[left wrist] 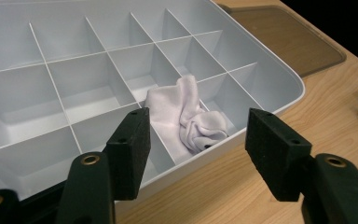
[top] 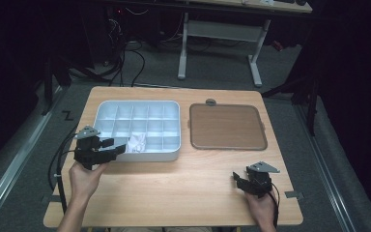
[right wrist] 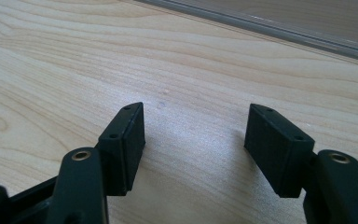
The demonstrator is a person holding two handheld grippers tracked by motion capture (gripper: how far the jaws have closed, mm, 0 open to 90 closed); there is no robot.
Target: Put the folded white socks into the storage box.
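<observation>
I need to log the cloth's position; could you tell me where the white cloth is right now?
In the high view, the white cloth lies in a front-row compartment of the white divided tray on the table's left half, just beyond the open left gripper.

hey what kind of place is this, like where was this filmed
Likely a lab or recording workspace: a light wooden table on grey floor, black cables trailing past a white-legged desk behind, and a hand-held black gripper by a white compartment tray.

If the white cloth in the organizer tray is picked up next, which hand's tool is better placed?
Left. The left tool is open at the tray's near edge, facing the white cloth. The right tool, also open, sits over bare table, well away.
</observation>
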